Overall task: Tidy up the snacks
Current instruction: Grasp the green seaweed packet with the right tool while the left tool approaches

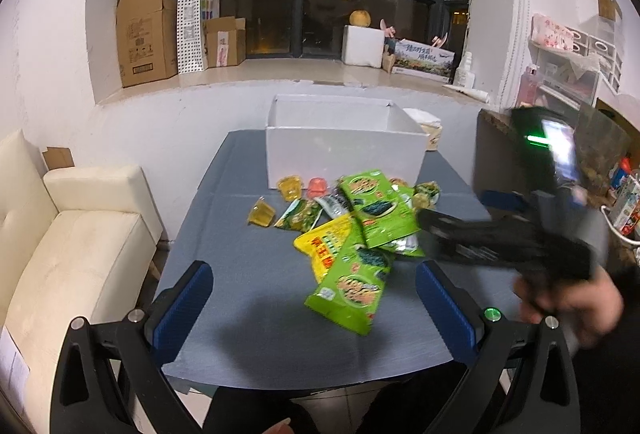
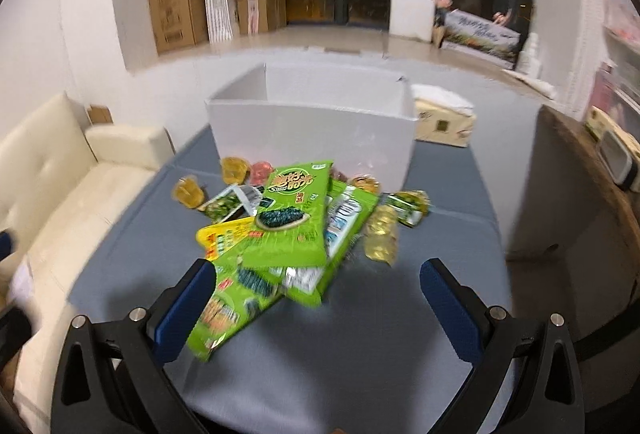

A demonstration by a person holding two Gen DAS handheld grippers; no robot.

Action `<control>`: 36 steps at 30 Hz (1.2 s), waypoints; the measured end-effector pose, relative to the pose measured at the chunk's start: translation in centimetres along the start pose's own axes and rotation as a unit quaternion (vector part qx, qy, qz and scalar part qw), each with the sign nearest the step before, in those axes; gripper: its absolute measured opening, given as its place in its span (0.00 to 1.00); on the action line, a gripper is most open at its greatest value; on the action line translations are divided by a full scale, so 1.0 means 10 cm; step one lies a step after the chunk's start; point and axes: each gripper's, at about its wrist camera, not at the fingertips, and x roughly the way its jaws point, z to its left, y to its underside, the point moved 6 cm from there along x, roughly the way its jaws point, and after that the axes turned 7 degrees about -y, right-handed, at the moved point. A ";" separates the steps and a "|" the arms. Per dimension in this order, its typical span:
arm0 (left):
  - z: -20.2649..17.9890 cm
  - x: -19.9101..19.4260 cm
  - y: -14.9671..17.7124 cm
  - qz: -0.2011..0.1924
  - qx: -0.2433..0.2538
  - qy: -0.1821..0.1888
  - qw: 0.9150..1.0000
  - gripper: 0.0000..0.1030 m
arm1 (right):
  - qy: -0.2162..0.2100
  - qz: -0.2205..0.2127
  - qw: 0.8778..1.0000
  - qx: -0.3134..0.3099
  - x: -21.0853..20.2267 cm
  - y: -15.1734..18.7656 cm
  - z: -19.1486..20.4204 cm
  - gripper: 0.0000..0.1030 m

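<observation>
Both my claws hang wide open and empty above the near edge of the tabletop [image 1: 248, 314], the left claw [image 1: 314, 310] and the right claw [image 2: 318, 308] facing the heap of snacks [image 2: 288, 226] lying in front of the white box [image 2: 312, 130]. I judge the green seaweed packets [image 1: 374, 210] light, crinkly and slippery, best pinched by a flat free edge, while the small jelly cups [image 1: 262, 212] look stiffer but easily squashed. The overlapping packs hide what lies beneath, the box's inside is out of sight, and motion blur smears the right view.
</observation>
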 end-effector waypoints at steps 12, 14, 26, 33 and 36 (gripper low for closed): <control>0.27 0.33 0.17 0.032 -0.004 -0.004 0.999 1.00 | -0.004 0.087 0.996 -0.011 1.05 -0.12 0.11 0.73; 0.27 0.37 0.17 0.034 -0.003 -0.002 0.999 1.00 | 0.005 0.081 0.997 -0.017 1.06 -0.12 0.11 0.72; -0.08 0.63 0.19 0.047 0.047 0.032 0.997 1.00 | -0.007 0.022 1.000 0.010 0.47 -0.23 -0.13 0.69; -0.53 1.05 0.20 0.068 0.096 0.056 0.991 1.00 | -0.004 -0.007 0.999 0.040 -0.17 -0.02 -0.53 0.69; -0.69 1.23 0.21 0.078 0.112 0.061 0.989 1.00 | -0.002 -0.016 0.998 0.059 -0.38 0.13 -0.69 0.69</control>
